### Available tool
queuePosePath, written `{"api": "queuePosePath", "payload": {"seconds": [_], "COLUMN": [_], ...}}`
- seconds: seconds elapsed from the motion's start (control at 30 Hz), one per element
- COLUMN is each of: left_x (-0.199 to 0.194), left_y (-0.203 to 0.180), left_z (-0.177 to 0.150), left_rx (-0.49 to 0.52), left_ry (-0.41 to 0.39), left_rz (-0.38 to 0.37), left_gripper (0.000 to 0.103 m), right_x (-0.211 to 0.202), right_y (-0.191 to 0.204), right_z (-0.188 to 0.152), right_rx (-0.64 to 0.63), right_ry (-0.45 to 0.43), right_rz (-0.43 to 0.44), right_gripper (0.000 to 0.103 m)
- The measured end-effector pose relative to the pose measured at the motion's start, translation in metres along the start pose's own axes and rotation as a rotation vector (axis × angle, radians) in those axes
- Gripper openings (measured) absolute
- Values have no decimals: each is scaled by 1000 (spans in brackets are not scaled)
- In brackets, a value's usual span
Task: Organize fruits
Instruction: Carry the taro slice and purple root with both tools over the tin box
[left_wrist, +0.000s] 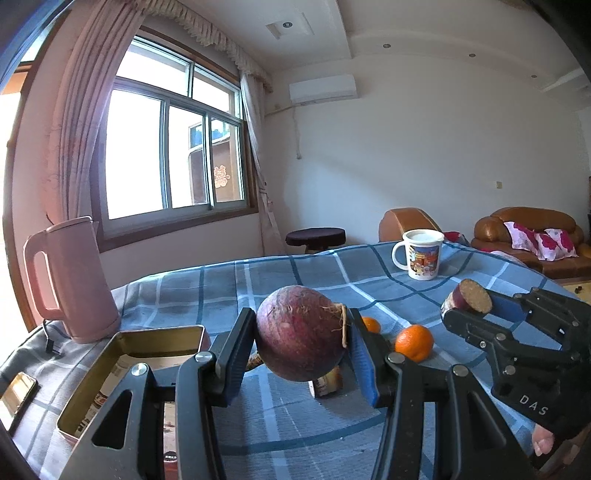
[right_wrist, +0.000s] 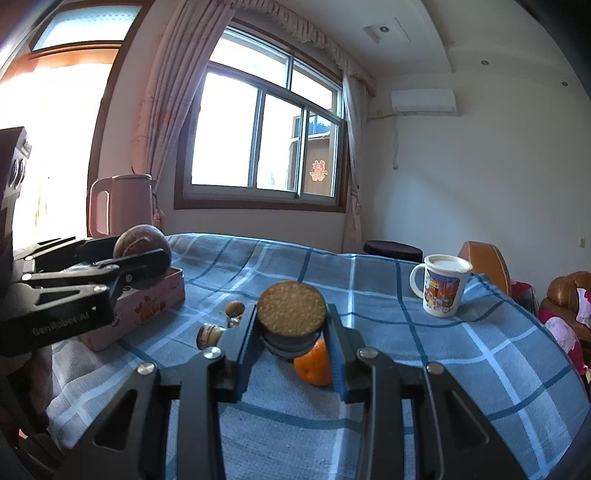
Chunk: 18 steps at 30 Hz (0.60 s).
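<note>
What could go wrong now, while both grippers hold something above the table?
1. The left gripper pinches the round purple fruit only at its sides; it might slip and miss the open tin box.
2. The right gripper holds the cut piece directly over an orange; lowering could knock it rolling.

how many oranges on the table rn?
2. One orange lies just right of the left gripper; a smaller orange peeks behind its right finger. More may be hidden.
</note>
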<state>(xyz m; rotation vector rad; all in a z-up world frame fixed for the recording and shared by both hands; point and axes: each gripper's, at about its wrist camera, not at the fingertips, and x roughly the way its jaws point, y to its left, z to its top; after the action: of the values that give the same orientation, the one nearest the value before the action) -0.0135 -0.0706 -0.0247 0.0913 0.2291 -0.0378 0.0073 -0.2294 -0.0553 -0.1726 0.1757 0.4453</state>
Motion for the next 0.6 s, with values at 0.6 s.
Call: {"api": "queuePosePath", "payload": {"seconds": [0.6], "left_x": [7], "left_y": [61], "left_z": [1], "left_rx": [-79], "left_ry": [64], "left_rz": [98], "left_gripper": [51], "right_x": [37], "right_y": [54], "right_z": [52], "right_rx": [-78], "right_ry": [30], "right_rz": [170], "right_gripper": [38]}}
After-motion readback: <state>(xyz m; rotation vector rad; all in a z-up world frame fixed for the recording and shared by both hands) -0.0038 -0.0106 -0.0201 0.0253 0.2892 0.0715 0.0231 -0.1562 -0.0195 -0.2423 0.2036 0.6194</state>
